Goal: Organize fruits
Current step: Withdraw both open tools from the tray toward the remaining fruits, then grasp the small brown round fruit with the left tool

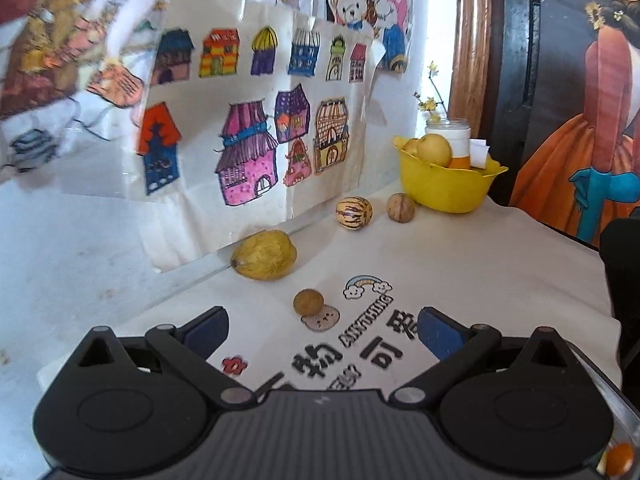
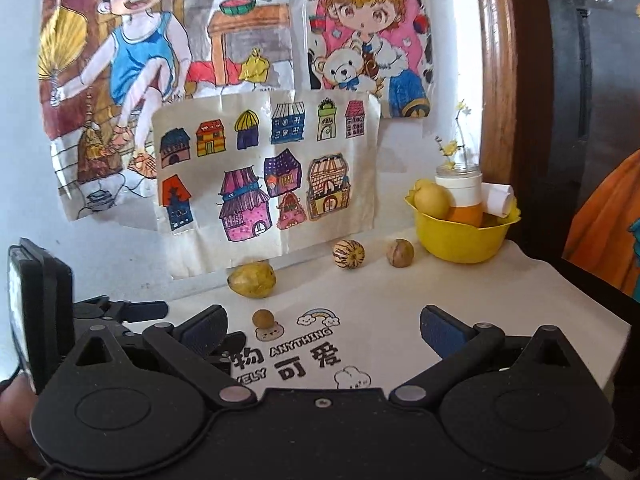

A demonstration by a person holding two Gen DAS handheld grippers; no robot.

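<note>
The left gripper (image 1: 322, 330) has its jaws spread wide with nothing between them, hovering low over the printed cloth (image 1: 460, 264). The right gripper (image 2: 320, 328) is likewise spread and empty, and sits back from the fruit.

Taking the yellow bowl (image 1: 444, 188) as the landmark: it stands at the far right corner of the cloth, already holding a yellow pear (image 1: 434, 148) and a jar. Just left of the bowl lies a brown nut (image 1: 401, 208), nearly touching its base. Left of that, a little apart, is the striped fruit (image 1: 354, 213). Farther left of the bowl and nearer the grippers lies the big yellow fruit (image 1: 264, 255), its long axis running left to right, roughly across the line of the left gripper's fingers. Nearest of all, well away from the bowl, is the small brown fruit (image 1: 308, 301).

That small fruit lies straight ahead of the left gripper, slightly left of centre between the jaws, so the left looks better placed to take it. In the right view it sits well left of centre (image 2: 263, 319), so the right gripper would have to shift sideways first. Being round, it needs no wrist turn.
</note>
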